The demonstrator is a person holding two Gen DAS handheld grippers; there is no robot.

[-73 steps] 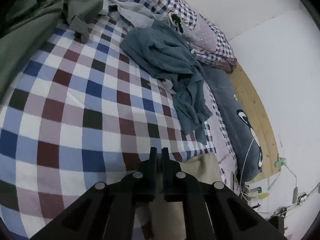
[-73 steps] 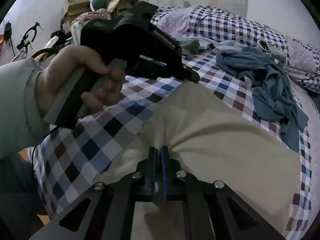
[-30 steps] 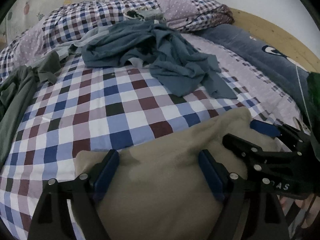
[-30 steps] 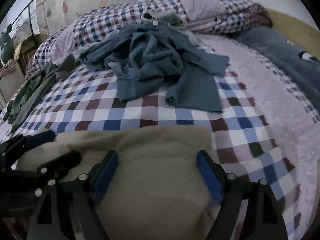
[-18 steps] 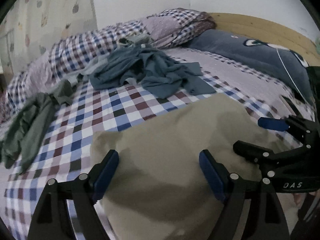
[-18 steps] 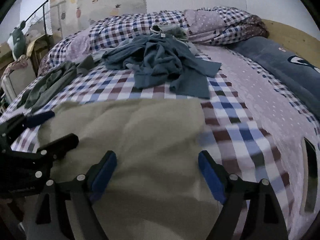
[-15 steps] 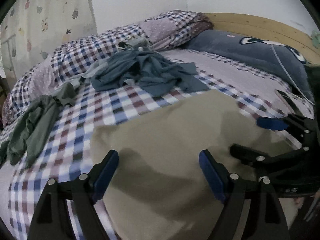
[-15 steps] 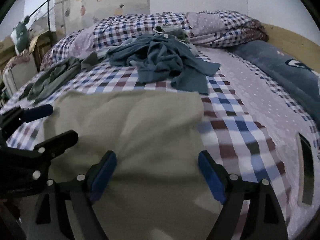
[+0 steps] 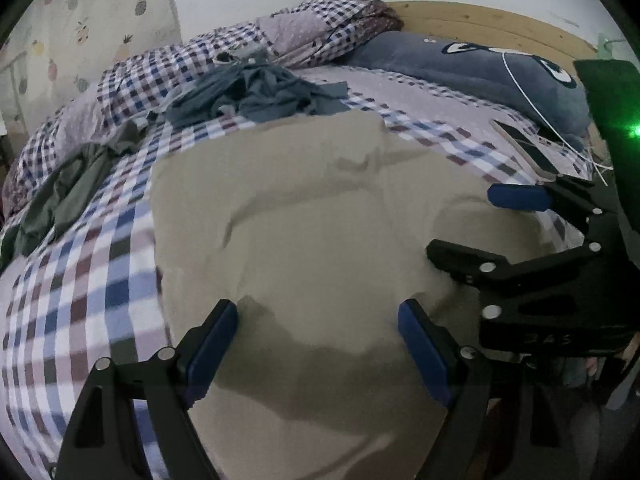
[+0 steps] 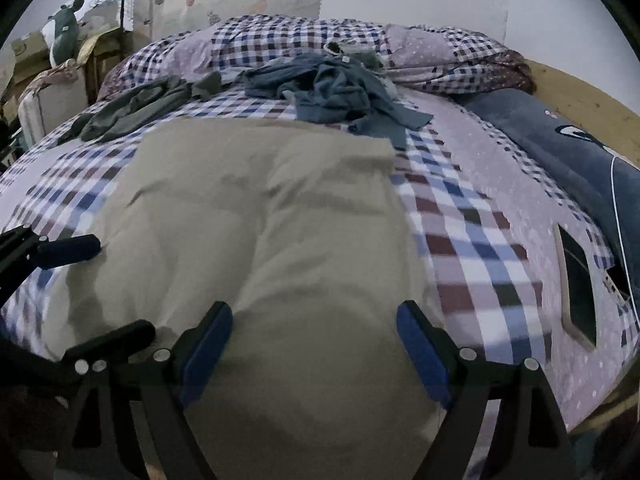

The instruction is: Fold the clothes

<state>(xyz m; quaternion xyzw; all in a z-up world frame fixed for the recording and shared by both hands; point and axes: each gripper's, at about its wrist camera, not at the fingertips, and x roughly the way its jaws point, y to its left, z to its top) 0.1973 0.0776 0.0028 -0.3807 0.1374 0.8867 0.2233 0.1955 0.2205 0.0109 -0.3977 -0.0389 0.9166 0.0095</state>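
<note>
Checked bedspread (image 9: 100, 280): beige garment (image 9: 304, 232) spread flat at the near edge. Our left tongs (image 9: 316, 344) and right tongs (image 10: 314, 340) gape, empty. Soft, limp cloth; we'd pinch corners

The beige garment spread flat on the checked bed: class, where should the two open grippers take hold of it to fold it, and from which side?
Probably the two near corners of the beige garment, approached from the bed's near edge. It lies flat, so only edges can be pinched. The left gripper and right gripper are open.
</note>
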